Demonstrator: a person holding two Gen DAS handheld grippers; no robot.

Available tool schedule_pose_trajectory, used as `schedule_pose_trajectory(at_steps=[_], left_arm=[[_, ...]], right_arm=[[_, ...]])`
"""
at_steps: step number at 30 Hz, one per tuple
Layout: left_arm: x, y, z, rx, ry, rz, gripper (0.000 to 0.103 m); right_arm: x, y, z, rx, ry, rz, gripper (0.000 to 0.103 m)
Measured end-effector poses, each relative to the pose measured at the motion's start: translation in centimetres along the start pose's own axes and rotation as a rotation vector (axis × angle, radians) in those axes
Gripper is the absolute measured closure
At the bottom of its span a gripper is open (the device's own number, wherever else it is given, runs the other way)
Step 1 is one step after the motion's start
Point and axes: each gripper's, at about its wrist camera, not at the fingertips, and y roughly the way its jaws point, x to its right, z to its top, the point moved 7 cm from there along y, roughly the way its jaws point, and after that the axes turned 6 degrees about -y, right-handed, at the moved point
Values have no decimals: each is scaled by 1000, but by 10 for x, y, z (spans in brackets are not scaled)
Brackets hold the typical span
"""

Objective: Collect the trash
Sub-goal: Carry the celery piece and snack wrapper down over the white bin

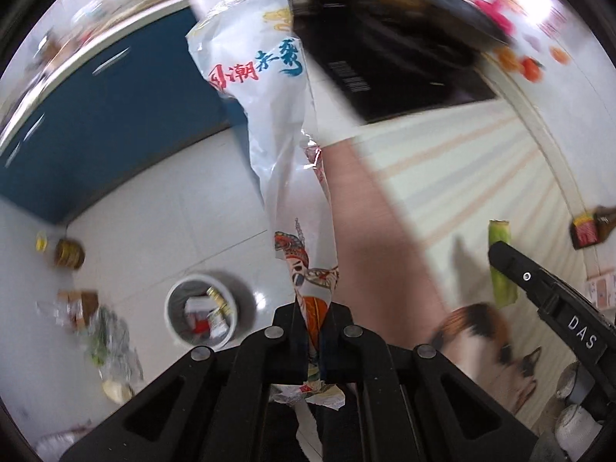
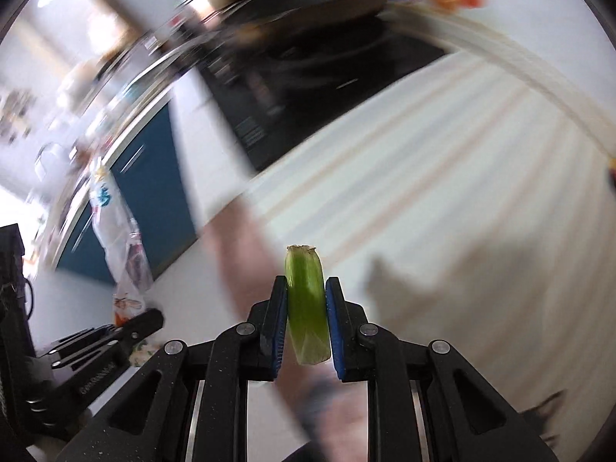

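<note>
My left gripper (image 1: 312, 331) is closed on the bottom corner of a long white snack wrapper (image 1: 265, 88), and my right gripper (image 2: 307, 319) is closed on a short green vegetable stalk (image 2: 307, 304), which stands upright between the blue pads (image 2: 278, 331). Both pieces of trash are in the air; the round bin (image 1: 202, 310) stands on the white floor tiles down to the left, already with some boxes and a bottle inside.

I think the wrapper is the bigger risk. I pinch only a thin corner, the rest hangs free and long, so it can slip out, or its far end can catch on the counter edge (image 1: 346, 208) or the dark stove top (image 1: 385, 77) when I swing. The stalk looks smooth and wet, and it could slide out if I tilt the hand quickly.

A cat (image 1: 475, 327) is on the striped counter just beside my right gripper, and it could jump at the hanging wrapper.

The free room is to the left, above the floor. Around the bin lie loose scraps (image 1: 104, 342) and a jar (image 1: 69, 254), so I must drop exactly over the rim.
</note>
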Motion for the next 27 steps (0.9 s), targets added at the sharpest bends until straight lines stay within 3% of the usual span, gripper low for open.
schedule_pose_trajectory(at_steps=[7,11,16,21,27], left_arm=[[-119,41,-31,-63,-195,39,103],[-177,87,-53,-116,-275,26,103],[-244,157,-78,-187,-364,-6,103],[-300,257,-106,-260,-491,-142,103],[-345,379,-140,-351,-633,-250,103]], right_arm=[[-122,84,-56,-128,-148,76,83],[-160,144,-88,-206,-177,109,83],[-186,238,-135,-310,-185,165,83],[-194,363,-199,-458,-183,245,83],[-191,494,-278,-600,-164,269,83]])
